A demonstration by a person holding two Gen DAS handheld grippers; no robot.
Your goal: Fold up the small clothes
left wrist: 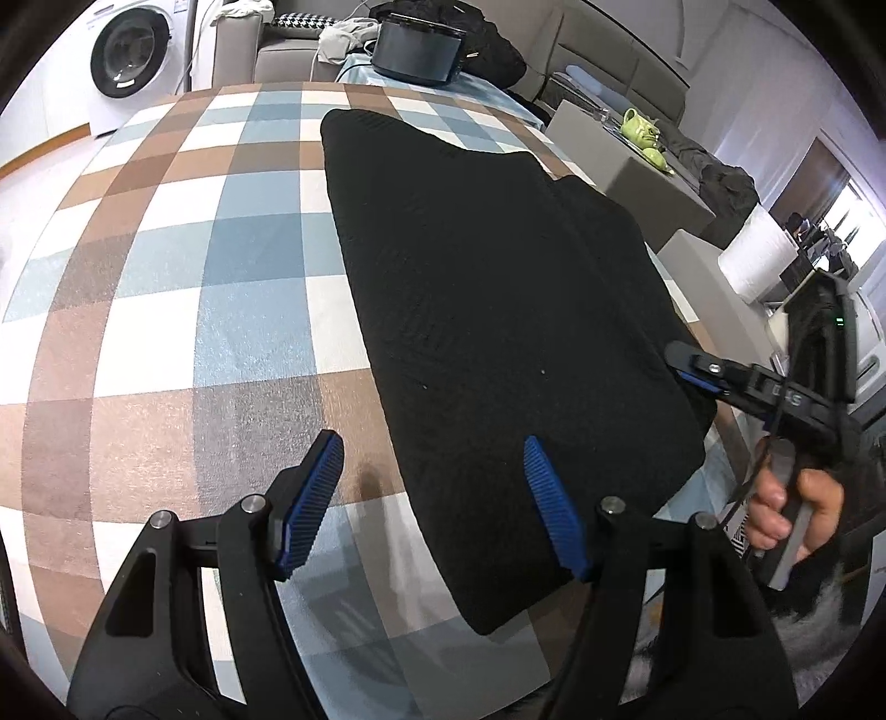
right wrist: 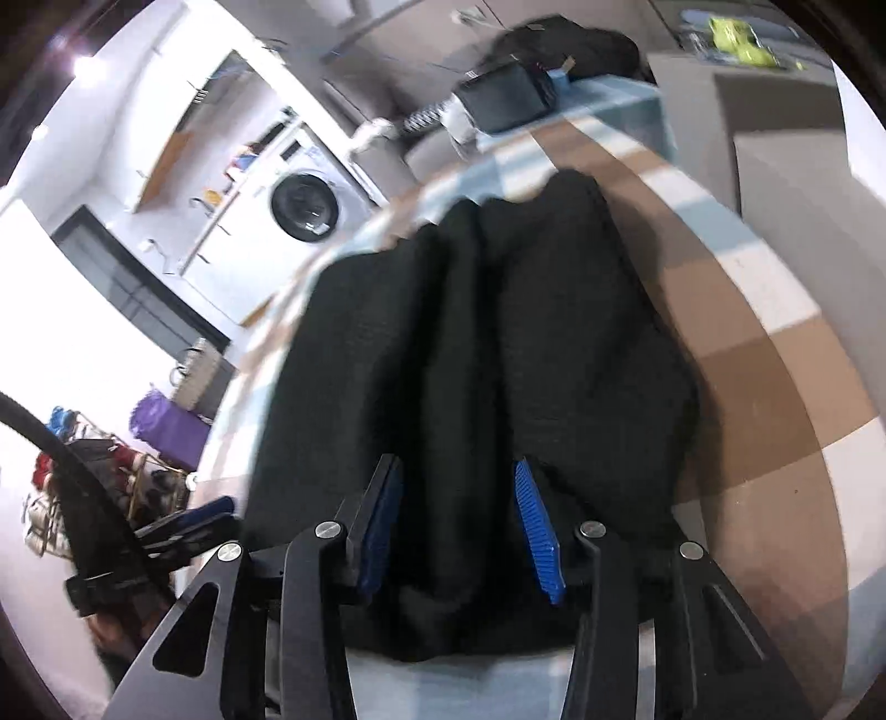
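Note:
A black knitted garment [left wrist: 498, 310] lies flat on the checked tablecloth [left wrist: 194, 310]. My left gripper [left wrist: 432, 493] is open above the garment's near left edge, one blue pad over bare cloth, the other over the garment. My right gripper [left wrist: 689, 368] shows in the left wrist view at the garment's right edge, held by a hand. In the right wrist view the garment [right wrist: 498, 360] is bunched in folds, and my right gripper [right wrist: 457, 520] is partly open with the fabric's edge between its blue pads.
A dark round container [left wrist: 418, 47] stands at the table's far end. A washing machine [left wrist: 130, 58] is at the back left. Grey boxes with a green teapot [left wrist: 642, 130] and a white roll [left wrist: 756, 255] stand to the right of the table.

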